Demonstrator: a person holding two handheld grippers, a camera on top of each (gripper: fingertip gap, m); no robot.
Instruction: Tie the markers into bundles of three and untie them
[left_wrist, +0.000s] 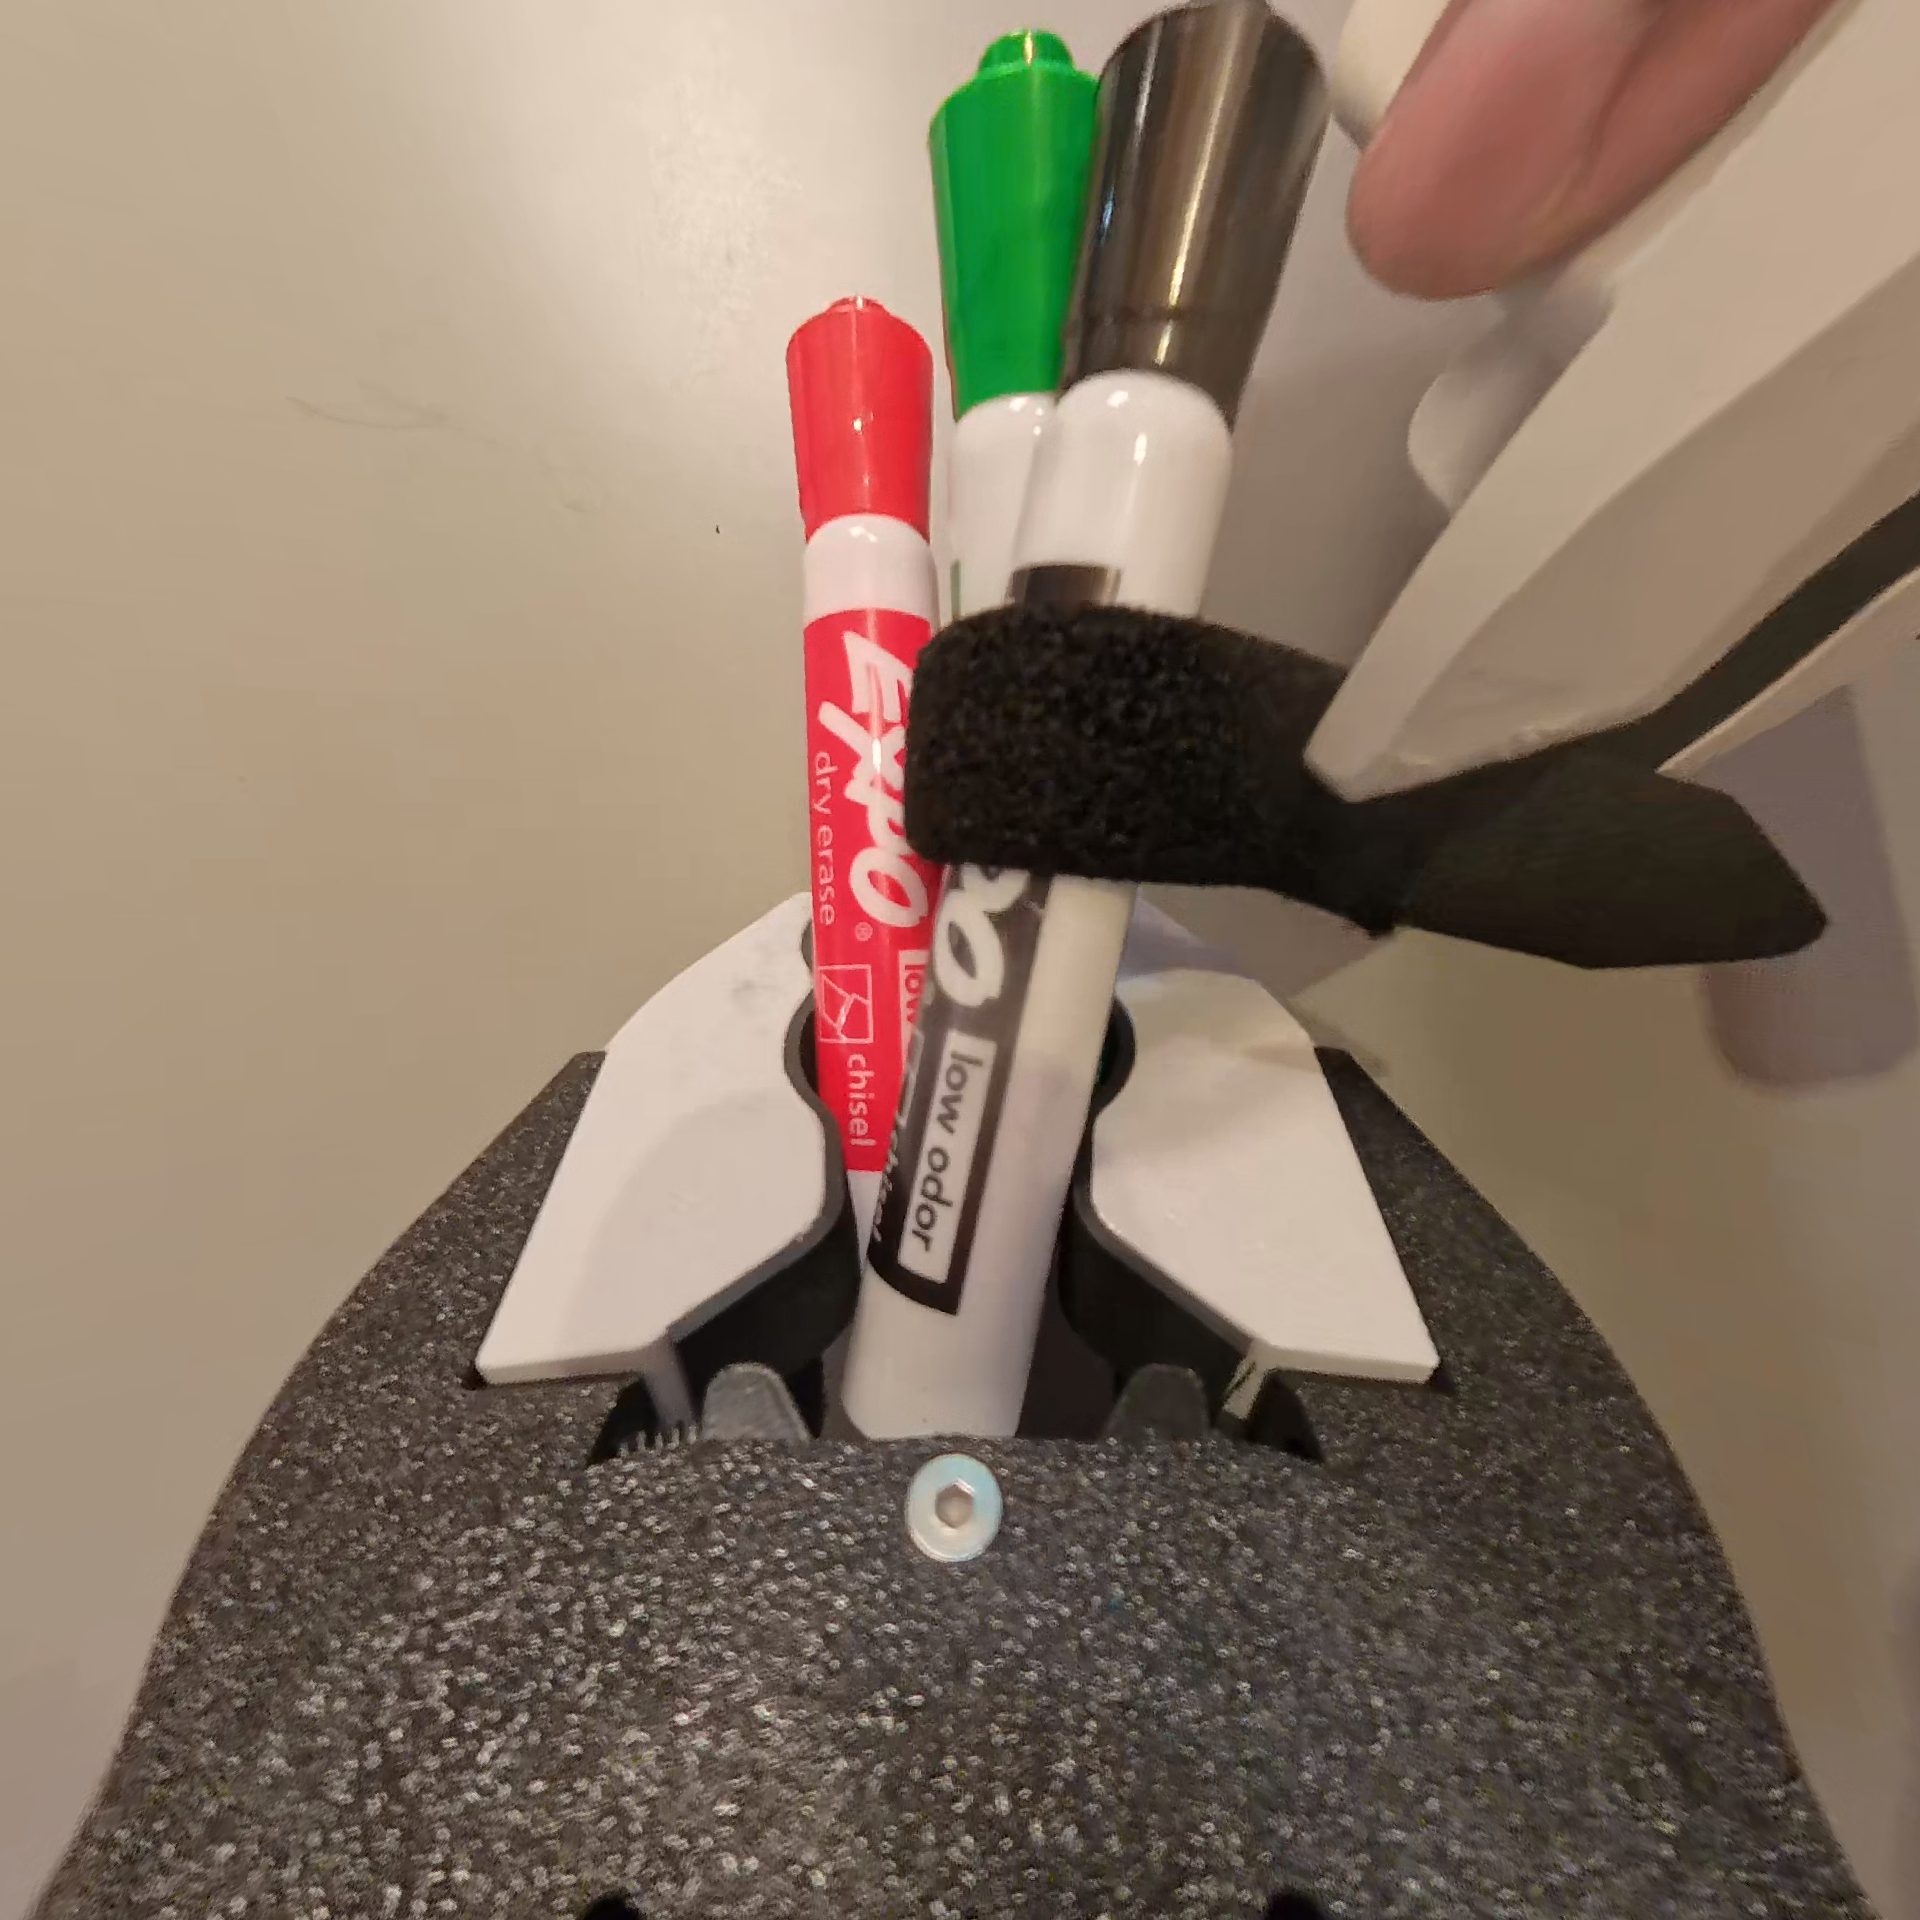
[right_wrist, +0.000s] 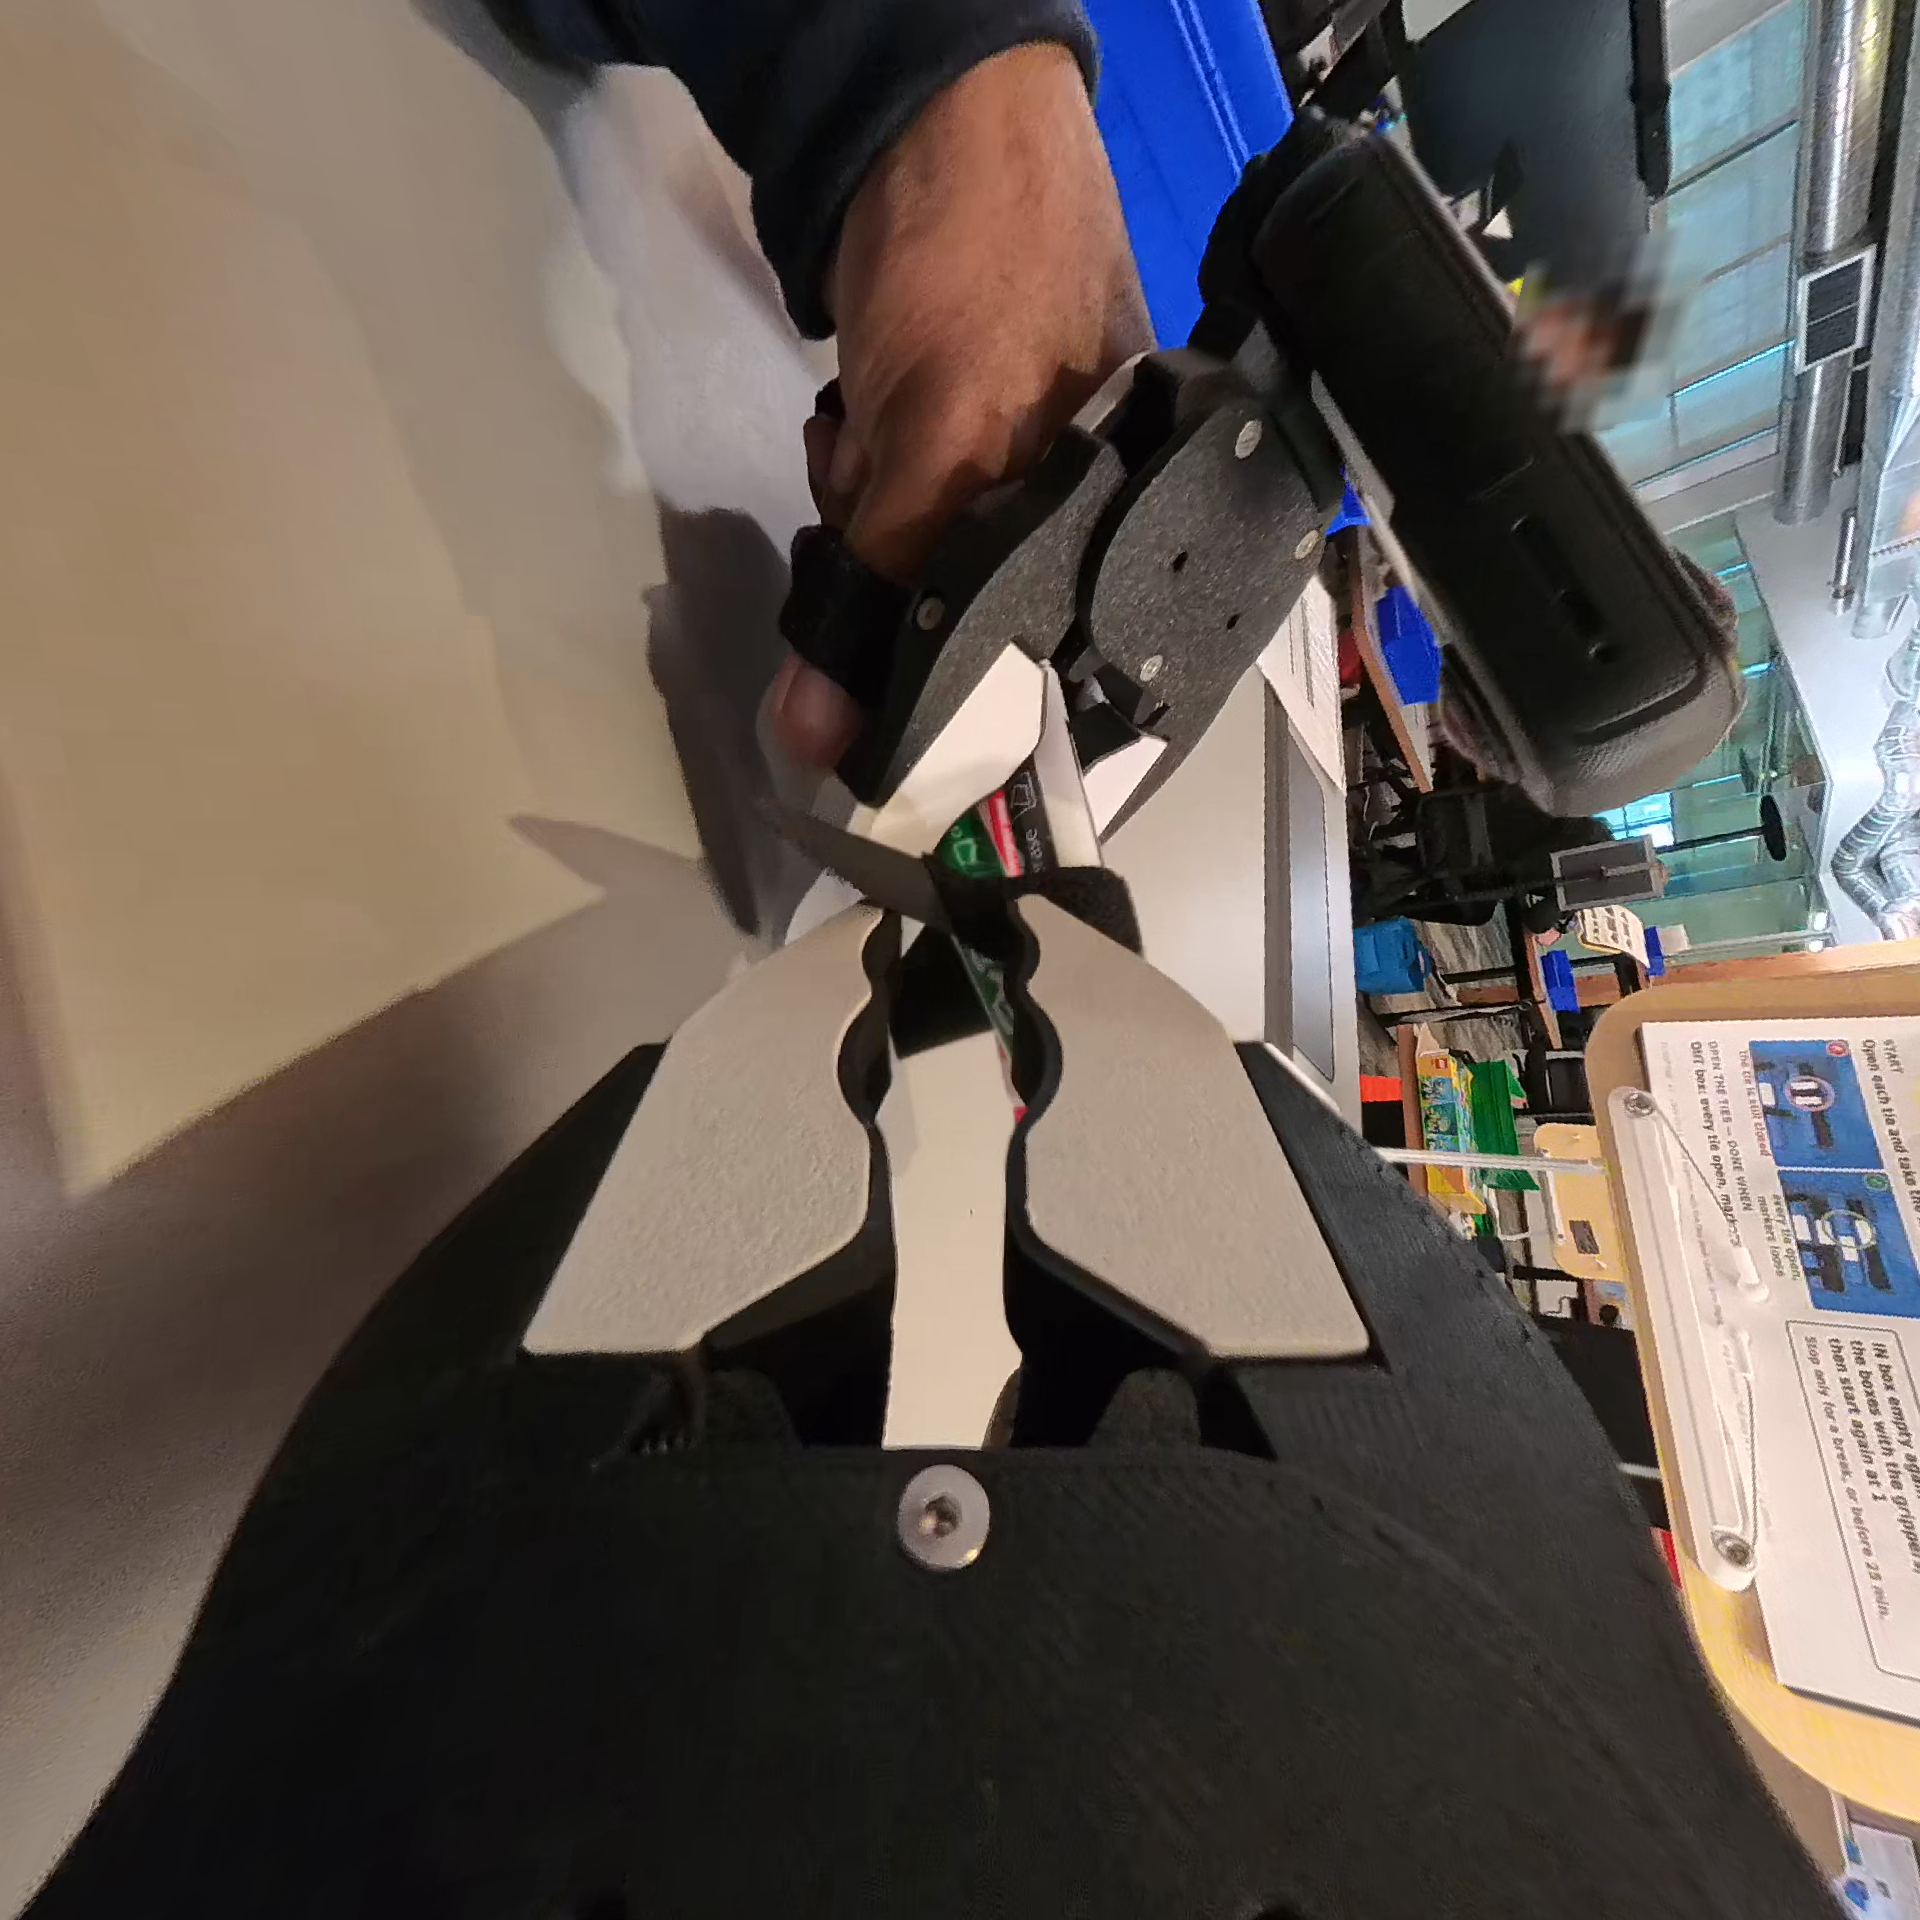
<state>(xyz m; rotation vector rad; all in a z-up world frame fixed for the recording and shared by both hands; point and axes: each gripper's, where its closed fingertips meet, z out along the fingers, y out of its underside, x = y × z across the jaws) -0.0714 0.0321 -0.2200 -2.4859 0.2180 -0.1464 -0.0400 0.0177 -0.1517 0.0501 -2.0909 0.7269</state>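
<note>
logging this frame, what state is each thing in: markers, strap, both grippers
red marker: capped, upright in the left gripper, outside the strap's visible wrap
green marker: capped, upright, behind the black one
black marker: capped, upright, strap across its barrel
black strap: partly wrapped, its tail pinched by the right gripper
left gripper: shut on the markers
right gripper: shut on the strap

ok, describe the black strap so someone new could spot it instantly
Start at the left gripper, shut on three markers standing up from it. The black strap loops around them partway up; it's the only fuzzy fabric there, its tail pinched by the right gripper.
</note>
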